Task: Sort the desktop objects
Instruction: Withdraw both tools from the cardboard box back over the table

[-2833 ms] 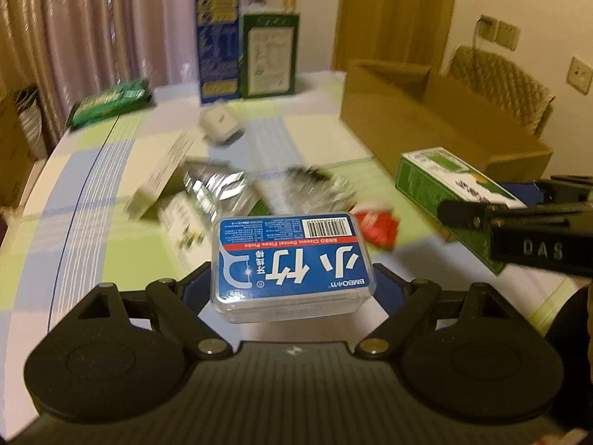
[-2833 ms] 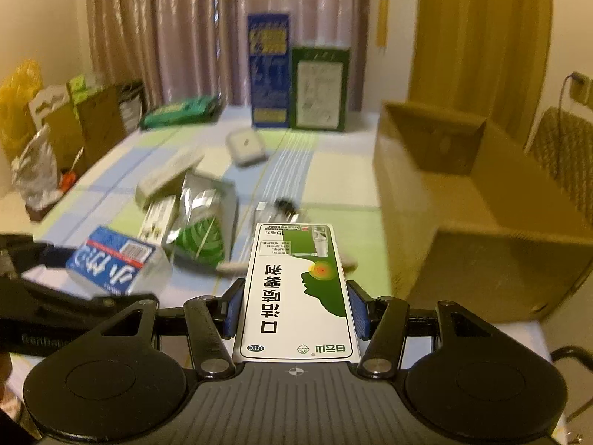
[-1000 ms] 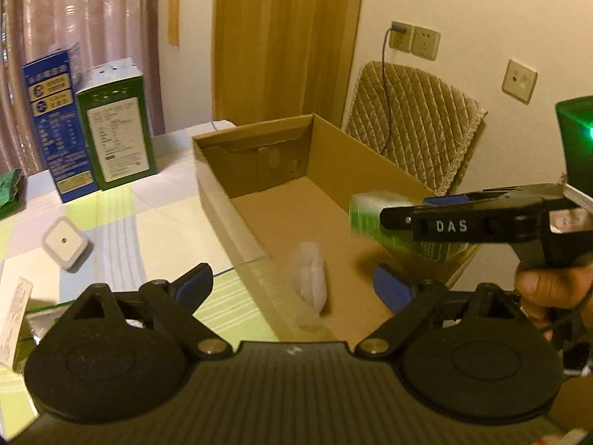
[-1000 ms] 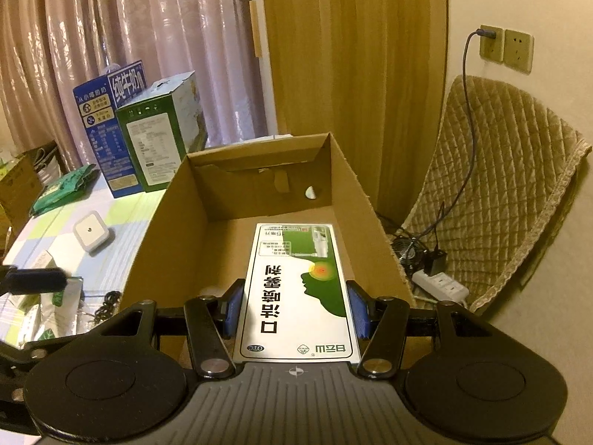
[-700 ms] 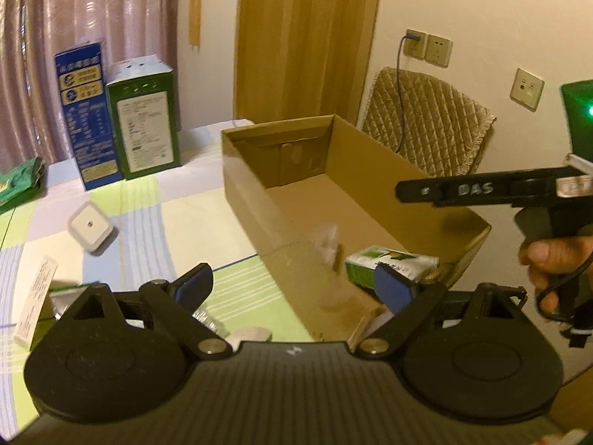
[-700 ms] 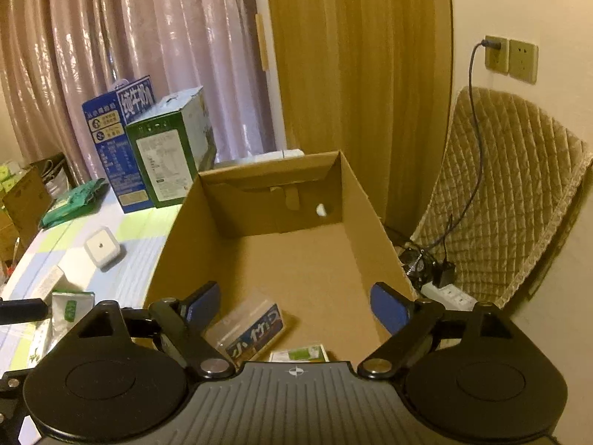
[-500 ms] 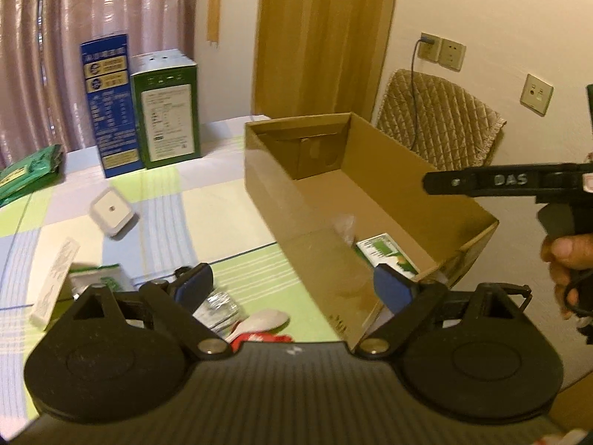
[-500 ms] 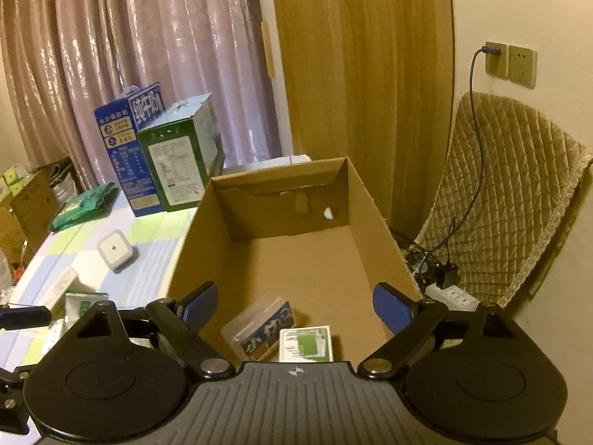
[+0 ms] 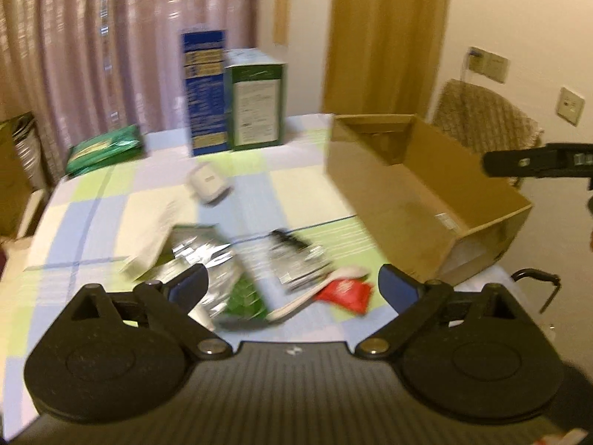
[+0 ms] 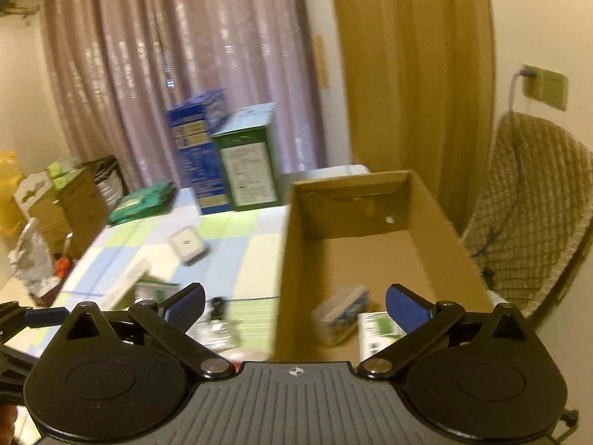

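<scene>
Both claws are empty right now. The left gripper has its blue-padded jaws spread wide and opening further, nothing between them, tilted down over the messy pile on the checked green-and-blue tablecloth. Just past its tips sit a crinkly silver foil pack, a white plastic spoon and a small red sachet, with a long white carton to the near left. A small white square box lies farther out, mid-table. It's all pretty blurry.

The right gripper is also wide and opening further, nothing gripped, angled down at the near end of the open brown cardboard box on the right side of the table. Inside the box, near its close end, lie a clear plastic case with a blue label and a green-and-white flat carton, just beside each other and close to the right claw's right-hand pad.

At the far edge stand a tall blue carton and a green carton side by side, with a flat green packet to their left.
</scene>
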